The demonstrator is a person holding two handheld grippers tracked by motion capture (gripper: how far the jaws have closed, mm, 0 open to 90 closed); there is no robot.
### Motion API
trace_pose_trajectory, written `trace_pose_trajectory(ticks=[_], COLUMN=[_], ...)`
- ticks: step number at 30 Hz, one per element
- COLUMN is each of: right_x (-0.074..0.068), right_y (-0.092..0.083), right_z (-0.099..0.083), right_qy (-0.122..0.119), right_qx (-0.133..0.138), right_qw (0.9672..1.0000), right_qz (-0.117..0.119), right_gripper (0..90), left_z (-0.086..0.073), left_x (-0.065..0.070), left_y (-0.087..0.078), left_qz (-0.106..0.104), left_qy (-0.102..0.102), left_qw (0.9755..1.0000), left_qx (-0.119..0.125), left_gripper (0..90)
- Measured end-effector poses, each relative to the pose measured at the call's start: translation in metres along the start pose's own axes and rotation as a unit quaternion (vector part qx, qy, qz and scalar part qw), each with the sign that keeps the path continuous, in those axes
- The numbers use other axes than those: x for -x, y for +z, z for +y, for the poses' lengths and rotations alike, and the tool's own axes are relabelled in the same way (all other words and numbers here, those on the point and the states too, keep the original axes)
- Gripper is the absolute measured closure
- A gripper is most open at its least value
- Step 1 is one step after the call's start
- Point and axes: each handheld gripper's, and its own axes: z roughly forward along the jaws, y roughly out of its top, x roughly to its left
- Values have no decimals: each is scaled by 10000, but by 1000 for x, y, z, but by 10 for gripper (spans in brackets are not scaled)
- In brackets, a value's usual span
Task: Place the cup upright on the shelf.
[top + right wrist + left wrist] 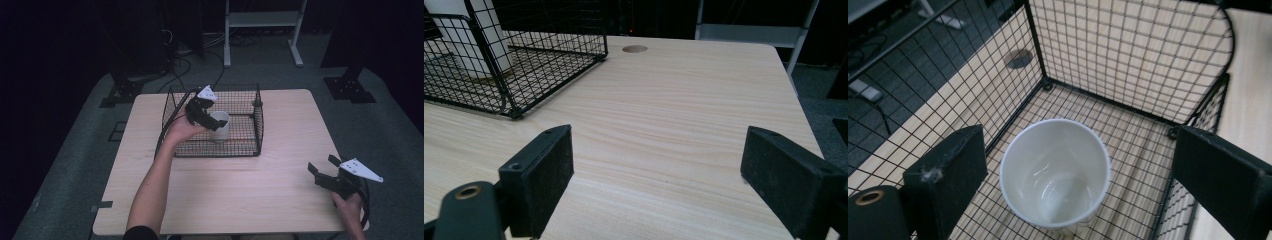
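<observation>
A white cup [220, 125] stands upright and empty on the floor of a black wire basket [257, 122] set toward the far side of the wooden table [280, 195]. The left gripper [206, 116] reaches into the basket from above; seen along its own camera, its jaws are spread wide, one on each side of the cup [1055, 172], neither touching the rim. The right gripper [327, 172] hangs low over the table's near right corner, well apart from the basket [514, 65], jaws parted over bare wood.
</observation>
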Motion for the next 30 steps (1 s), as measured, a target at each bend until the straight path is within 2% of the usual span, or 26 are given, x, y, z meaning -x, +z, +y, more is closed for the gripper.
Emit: trace_pose_trajectory(ticks=[11, 17, 30], right_x=[0, 0, 0], right_y=[0, 0, 0], right_z=[0, 0, 0], right_qy=[11, 0, 22], right_qx=[-1, 3, 4], right_qw=[10000, 10000, 10000], right_qz=[-4, -4, -12], right_gripper=[129, 129, 129], left_z=[-11, -19, -53], left_x=[21, 37, 67], left_y=[-22, -37, -69], left_qz=[134, 240, 443], left_qy=[61, 74, -64], left_qw=[9993, 9979, 9946], left_qx=[341, 599, 936], left_gripper=[69, 69, 69])
